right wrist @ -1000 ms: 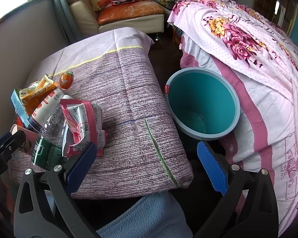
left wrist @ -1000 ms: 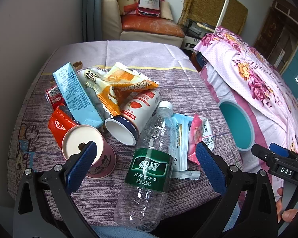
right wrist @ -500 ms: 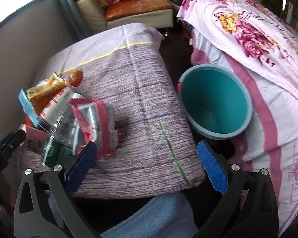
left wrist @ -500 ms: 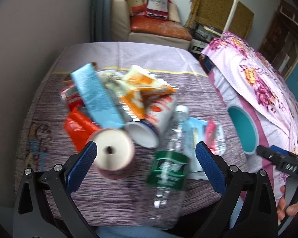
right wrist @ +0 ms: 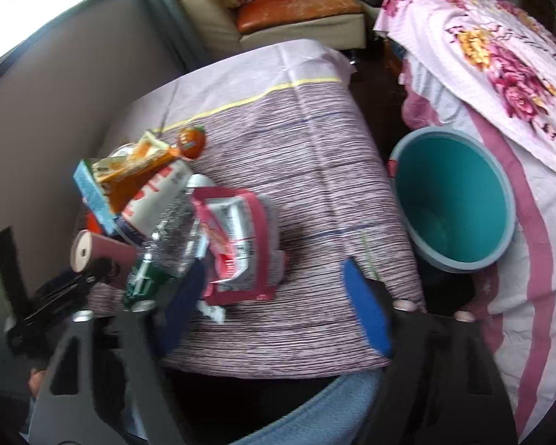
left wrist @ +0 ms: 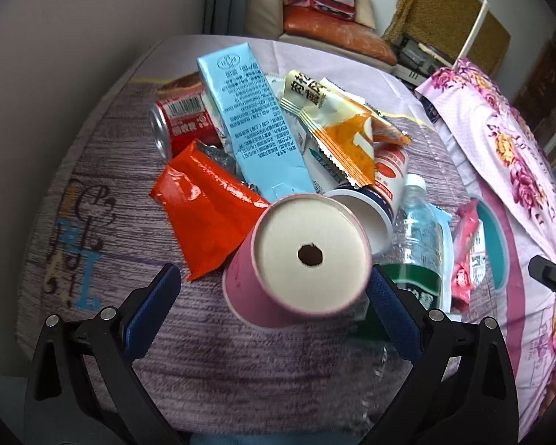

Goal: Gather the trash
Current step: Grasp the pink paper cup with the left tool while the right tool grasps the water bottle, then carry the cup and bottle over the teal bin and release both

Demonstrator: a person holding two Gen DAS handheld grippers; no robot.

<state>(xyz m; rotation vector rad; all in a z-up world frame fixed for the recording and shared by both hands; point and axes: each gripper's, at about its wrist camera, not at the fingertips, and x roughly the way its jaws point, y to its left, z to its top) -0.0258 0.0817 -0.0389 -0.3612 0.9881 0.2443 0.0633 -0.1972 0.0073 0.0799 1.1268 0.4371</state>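
Left tongs (left wrist: pixel 268 306): jaws spread, just been closing, straddling the pink cup (left wrist: pixel 296 259) lying in the trash pile on the tabletop (left wrist: pixel 92 193); pads not pressing. Right tongs (right wrist: pixel 274 296): jaws spread, just been closing above the red wrapper (right wrist: pixel 237 244). Teal bin (right wrist: pixel 452 200) stands beside the tabletop.

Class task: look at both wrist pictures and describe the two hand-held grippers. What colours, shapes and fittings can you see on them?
Both look alike. The left hand-held gripper has two black angular frames with cut-out openings and round silver bolts, each ending in a flat blue pad. The right hand-held gripper has the same black frames, silver bolts and blue pads. No cables or sleeves show.
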